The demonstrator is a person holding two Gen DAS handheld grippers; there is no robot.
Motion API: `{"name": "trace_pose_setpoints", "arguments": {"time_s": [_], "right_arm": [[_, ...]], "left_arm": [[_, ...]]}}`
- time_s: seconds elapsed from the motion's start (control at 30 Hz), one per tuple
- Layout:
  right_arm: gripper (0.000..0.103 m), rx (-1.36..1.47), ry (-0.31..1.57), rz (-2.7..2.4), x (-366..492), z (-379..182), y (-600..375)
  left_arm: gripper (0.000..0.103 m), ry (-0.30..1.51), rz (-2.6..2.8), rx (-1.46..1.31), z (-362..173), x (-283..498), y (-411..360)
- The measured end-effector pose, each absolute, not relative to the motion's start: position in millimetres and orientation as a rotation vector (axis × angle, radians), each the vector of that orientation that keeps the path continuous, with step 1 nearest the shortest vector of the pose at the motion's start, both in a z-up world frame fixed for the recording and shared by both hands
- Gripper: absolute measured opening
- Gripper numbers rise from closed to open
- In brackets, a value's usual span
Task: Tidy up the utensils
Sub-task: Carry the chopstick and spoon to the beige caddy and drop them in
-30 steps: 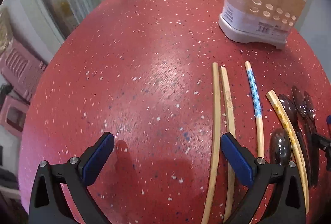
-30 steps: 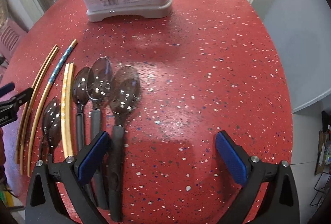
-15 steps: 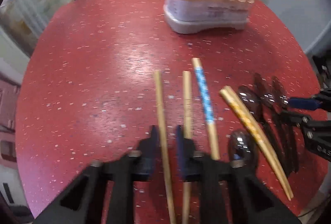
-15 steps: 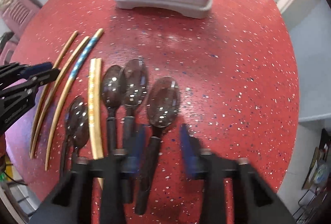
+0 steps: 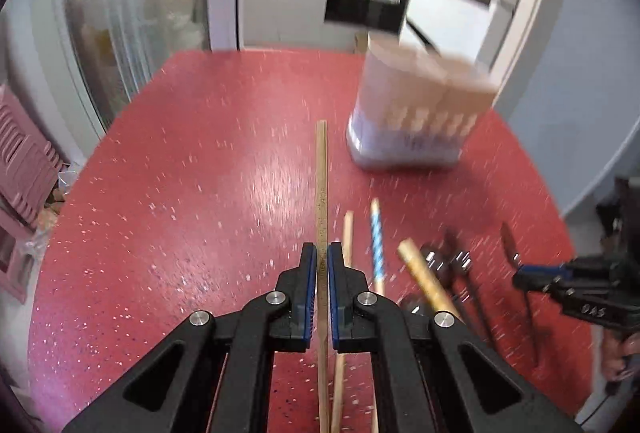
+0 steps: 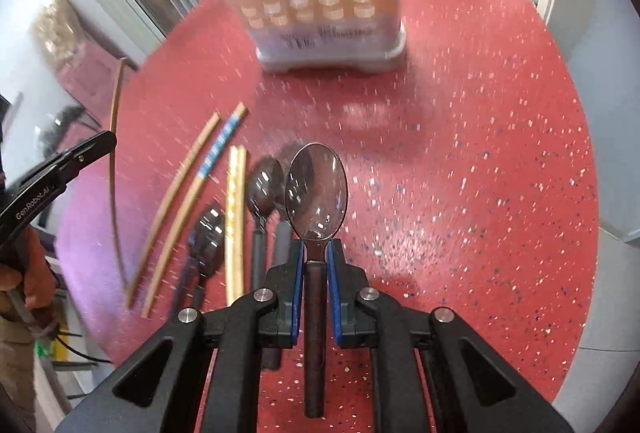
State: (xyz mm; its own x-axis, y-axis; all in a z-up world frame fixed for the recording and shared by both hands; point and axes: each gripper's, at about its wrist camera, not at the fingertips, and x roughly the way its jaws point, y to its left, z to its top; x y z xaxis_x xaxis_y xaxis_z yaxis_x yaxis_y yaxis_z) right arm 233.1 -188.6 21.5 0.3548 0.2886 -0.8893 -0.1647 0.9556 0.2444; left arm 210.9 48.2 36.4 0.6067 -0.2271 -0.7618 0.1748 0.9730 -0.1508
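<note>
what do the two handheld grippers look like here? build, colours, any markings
Both match: the left gripper and right gripper have matte black plastic frames with triangular cut-outs, silver pivot bolts and blue ribbed pads lining the fingers. Seen from the right wrist view, the left gripper's side carries white "GenRobot.AI" lettering. Seen from the left wrist view, the right gripper's side also has white lettering, too blurred to read.
</note>
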Motion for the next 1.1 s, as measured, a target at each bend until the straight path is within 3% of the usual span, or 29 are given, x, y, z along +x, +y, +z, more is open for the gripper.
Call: {"name": "trace_pose_setpoints", "arguments": {"time_s": [0.33, 1.1], "right_arm": [[0.013, 0.203, 1.020, 0.351, 237.0, 88.7, -213.8], [0.013, 0.227, 0.820, 0.391, 321.9, 176.8, -213.5]], "left_arm": [[0.034, 0.752, -0.288, -0.140, 98.9, 221.5, 44.7], [0.034, 0.593, -0.334, -0.156, 208.5, 285.4, 11.7]]}}
